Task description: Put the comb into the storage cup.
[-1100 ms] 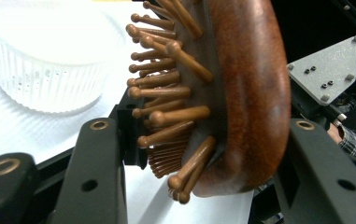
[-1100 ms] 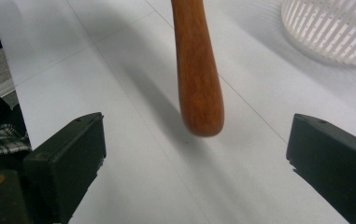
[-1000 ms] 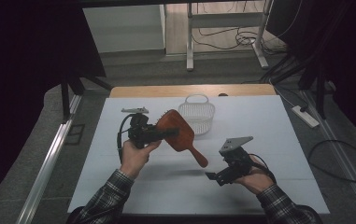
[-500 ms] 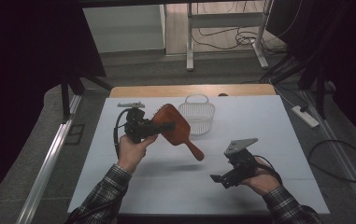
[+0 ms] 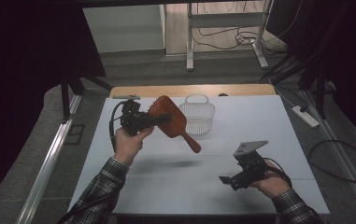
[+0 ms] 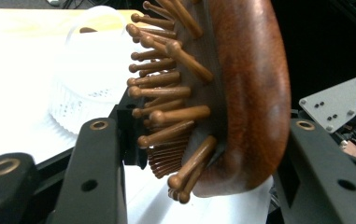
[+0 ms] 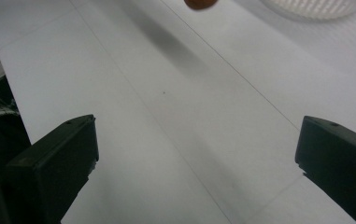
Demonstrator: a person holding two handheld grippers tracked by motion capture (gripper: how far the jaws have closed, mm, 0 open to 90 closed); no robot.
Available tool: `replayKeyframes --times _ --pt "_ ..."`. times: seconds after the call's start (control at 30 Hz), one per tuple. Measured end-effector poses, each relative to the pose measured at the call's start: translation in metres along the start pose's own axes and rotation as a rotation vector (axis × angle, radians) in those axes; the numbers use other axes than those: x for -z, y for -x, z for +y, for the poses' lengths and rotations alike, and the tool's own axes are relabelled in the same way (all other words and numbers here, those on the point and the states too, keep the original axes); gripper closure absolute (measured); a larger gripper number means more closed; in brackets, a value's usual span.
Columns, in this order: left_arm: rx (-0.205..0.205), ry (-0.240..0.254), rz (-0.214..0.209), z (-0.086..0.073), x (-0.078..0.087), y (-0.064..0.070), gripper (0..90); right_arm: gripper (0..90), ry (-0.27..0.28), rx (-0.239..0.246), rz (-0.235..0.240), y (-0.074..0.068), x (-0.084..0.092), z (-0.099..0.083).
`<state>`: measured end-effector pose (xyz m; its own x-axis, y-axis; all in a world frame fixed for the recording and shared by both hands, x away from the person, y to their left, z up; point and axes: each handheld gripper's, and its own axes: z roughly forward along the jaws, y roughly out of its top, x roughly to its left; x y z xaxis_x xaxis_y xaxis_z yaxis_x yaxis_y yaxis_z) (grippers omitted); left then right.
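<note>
A dim room with a grey floor and trailing cables surrounds my white rectangular bench [image 5: 259,116], which fills the middle of the high view; a wooden strip borders its far edge. At centre left of that view, my left tool [image 5: 159,120] is lifted clear of the bench and pinches the head of a reddish-brown wooden paddle hairbrush with round-tipped wooden pins [image 5: 171,121]. The brush is tilted, its handle slanting down toward the frame's centre, and a soft shadow of it lies on the bench below. In the left gripper view the brush head [image 6: 241,93] sits between the two black jaws, the smooth back against the jaw at the right of the frame and the pins toward the one at the left. A white perforated plastic basket with a hoop handle [image 5: 197,116] stands on the bench just beyond the brush, at upper centre. At lower right of the high view, my right tool [image 5: 227,180] rests low over the bench; in the right gripper view its jaws are spread wide with bare bench between them.
</note>
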<state>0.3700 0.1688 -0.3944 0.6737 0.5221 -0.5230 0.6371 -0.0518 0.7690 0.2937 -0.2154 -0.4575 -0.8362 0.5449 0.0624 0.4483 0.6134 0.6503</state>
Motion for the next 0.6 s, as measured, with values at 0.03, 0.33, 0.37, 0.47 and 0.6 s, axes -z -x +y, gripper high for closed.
replayKeyframes --times 0.03,0.33,0.37,0.47,0.6 --pt "0.000 0.000 0.000 0.000 0.000 0.000 51.8 0.0 -0.002 -0.001 -0.005 0.000 0.001 -0.001" --pt "0.006 0.011 0.010 0.013 0.005 -0.002 51.8 0.0 -0.001 -0.035 -0.046 0.006 0.013 -0.014" --pt "0.006 0.013 0.011 0.014 0.005 -0.003 51.8 0.0 -0.001 -0.043 -0.053 0.007 0.015 -0.016" --pt "0.012 0.022 0.011 0.020 0.007 -0.004 51.8 0.0 0.000 -0.060 -0.068 0.010 0.021 -0.023" --pt "0.014 0.027 0.016 0.026 0.009 -0.006 51.8 0.0 -0.003 -0.075 -0.080 0.013 0.025 -0.029"
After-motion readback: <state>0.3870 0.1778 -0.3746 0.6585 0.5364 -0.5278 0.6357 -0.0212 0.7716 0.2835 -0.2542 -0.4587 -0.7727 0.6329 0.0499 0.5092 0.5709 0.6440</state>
